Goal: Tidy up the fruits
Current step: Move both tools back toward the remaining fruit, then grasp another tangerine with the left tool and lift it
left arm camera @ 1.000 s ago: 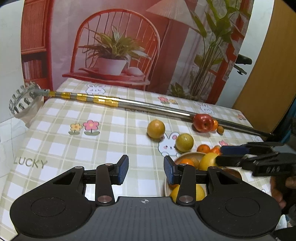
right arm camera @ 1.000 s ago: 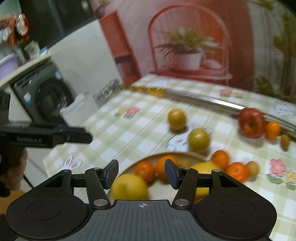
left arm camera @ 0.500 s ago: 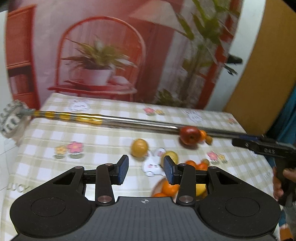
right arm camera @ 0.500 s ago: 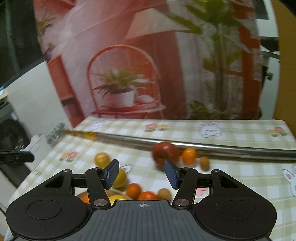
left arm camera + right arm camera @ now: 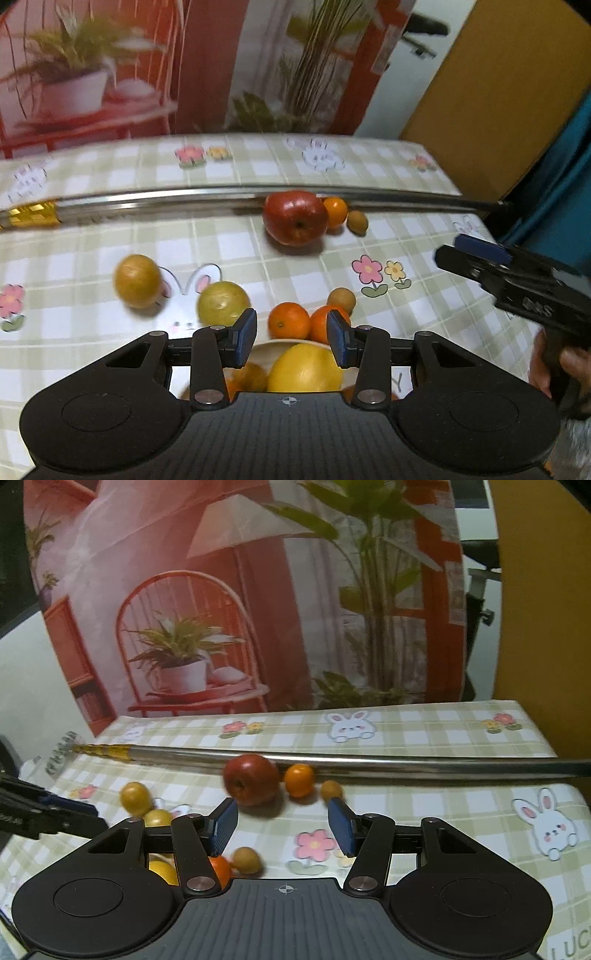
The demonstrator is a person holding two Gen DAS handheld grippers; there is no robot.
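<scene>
My left gripper (image 5: 291,338) is open and empty, hovering over the near rim of a pale bowl (image 5: 273,343) that holds a big yellow fruit (image 5: 304,369). Two oranges (image 5: 288,319) lie just beyond the rim. A red apple (image 5: 295,218) rests against a metal rod (image 5: 166,199), with an orange (image 5: 335,212) and a small brown fruit (image 5: 357,221) beside it. My right gripper (image 5: 282,825) is open and empty, short of the apple (image 5: 251,779) and pointing at it. It also shows at the right of the left wrist view, right gripper (image 5: 450,249).
Two yellowish round fruits (image 5: 137,280) (image 5: 223,302) lie left of the bowl on the checked tablecloth (image 5: 92,240). A small brown fruit (image 5: 246,859) sits near the bowl. The rod (image 5: 369,762) spans the table's width. A printed backdrop stands behind the table.
Both grippers swung to the right across the table. The left one came down closer over the bowl; the right one left the bowl and now faces the apple. Jaws unchanged.
</scene>
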